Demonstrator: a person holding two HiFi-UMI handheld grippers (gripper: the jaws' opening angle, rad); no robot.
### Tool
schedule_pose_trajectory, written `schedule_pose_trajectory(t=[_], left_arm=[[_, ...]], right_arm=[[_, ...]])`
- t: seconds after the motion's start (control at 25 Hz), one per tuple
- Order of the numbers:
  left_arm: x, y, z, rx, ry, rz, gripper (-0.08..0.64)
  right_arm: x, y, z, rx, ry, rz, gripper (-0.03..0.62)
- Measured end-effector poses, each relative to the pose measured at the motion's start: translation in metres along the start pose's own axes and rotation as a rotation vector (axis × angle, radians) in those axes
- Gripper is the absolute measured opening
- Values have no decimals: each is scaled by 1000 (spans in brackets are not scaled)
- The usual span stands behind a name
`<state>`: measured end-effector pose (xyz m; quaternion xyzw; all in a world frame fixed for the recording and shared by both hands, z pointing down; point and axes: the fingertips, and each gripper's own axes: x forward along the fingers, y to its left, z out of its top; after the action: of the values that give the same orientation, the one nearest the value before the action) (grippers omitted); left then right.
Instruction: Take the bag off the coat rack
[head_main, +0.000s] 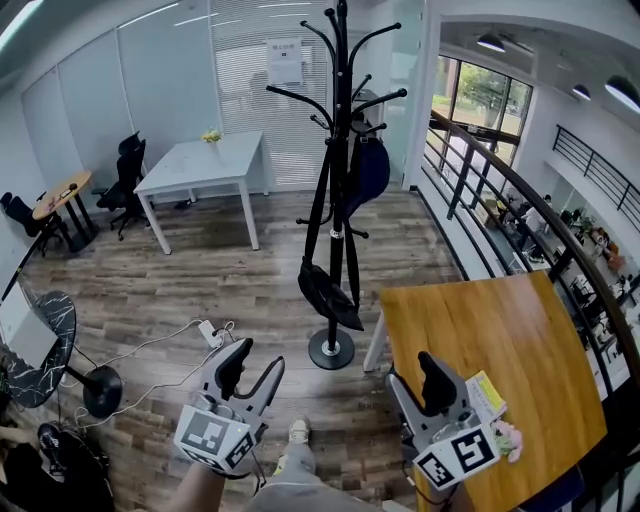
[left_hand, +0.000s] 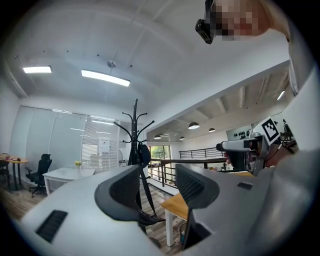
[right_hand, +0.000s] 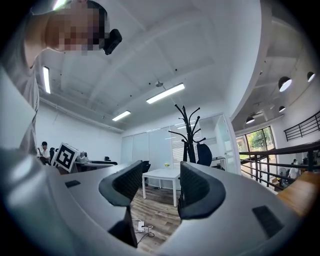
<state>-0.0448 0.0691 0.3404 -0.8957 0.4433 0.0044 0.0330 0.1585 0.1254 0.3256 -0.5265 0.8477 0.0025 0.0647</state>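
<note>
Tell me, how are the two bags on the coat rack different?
The dark blue bag hangs high up near the hooks; the black bag dangles low, near the base. The black bag hangs on long straps; the dark blue bag shows none. Both hang on the same black coat rack.

Coat rack (head_main: 340, 120) top cut off by upper edge.

One coat rack (head_main: 341, 80) holds two bags, a black bag (head_main: 328, 292) and a navy bag (head_main: 372, 172). There are two rectangular counters, a white counter (head_main: 200, 160) and a wooden counter (head_main: 500, 370), and two claws, the left claw (head_main: 252, 368) and the right claw (head_main: 418, 385).
</note>
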Motion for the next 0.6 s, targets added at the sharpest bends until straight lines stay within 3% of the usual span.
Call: schedule_pose_trajectory(t=[0.28,0.6], left_arm=[[49,31,-15,24,22,-18,233],[128,97,-22,59,55,-41,233]], right_arm=[[51,-36,-15,1,19,-34,232],[148,-78,-23,-20,56,-64,232]])
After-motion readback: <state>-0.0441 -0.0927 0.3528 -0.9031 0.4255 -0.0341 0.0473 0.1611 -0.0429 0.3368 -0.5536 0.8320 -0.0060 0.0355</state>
